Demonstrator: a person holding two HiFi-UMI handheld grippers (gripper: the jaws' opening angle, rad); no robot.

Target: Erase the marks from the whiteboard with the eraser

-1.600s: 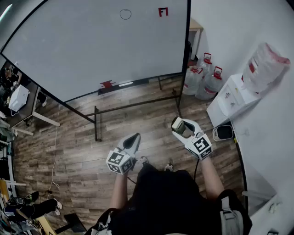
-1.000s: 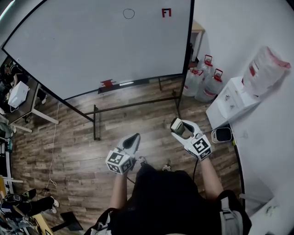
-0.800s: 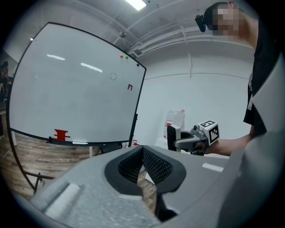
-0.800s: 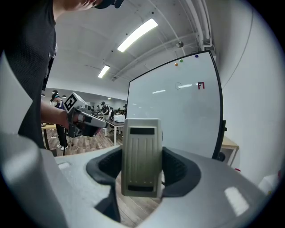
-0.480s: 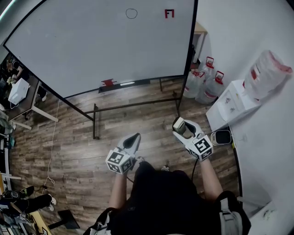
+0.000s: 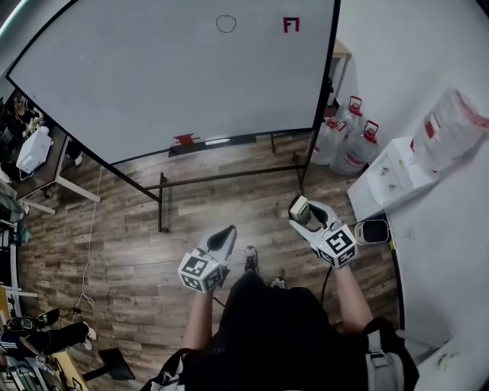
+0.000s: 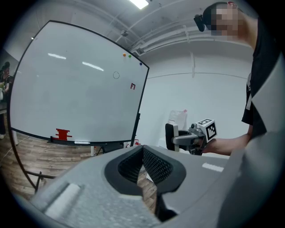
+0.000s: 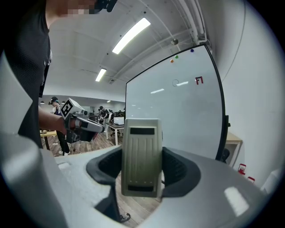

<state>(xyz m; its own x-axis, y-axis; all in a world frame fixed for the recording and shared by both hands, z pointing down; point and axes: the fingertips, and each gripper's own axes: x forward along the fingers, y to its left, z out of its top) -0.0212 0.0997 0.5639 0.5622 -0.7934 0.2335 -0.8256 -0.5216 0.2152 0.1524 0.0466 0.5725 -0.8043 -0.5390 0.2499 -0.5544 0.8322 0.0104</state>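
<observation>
The whiteboard stands ahead on a black frame, its lower edge over the wooden floor. It bears a small black circle and a red mark near the top right. My right gripper is shut on the grey-green eraser, held upright well short of the board. My left gripper is shut with nothing in it, low and left of the right one. In the left gripper view the circle and the red mark show far off. The right gripper view shows the circle and the red mark.
A red object and a white marker lie on the board's tray. Water jugs, a white cabinet and a white bag stand against the right wall. Desks are at the far left.
The view has drifted, so the board and its marks sit further right. A shoe has stepped forward between the grippers. Both grippers keep their grip and pose.
</observation>
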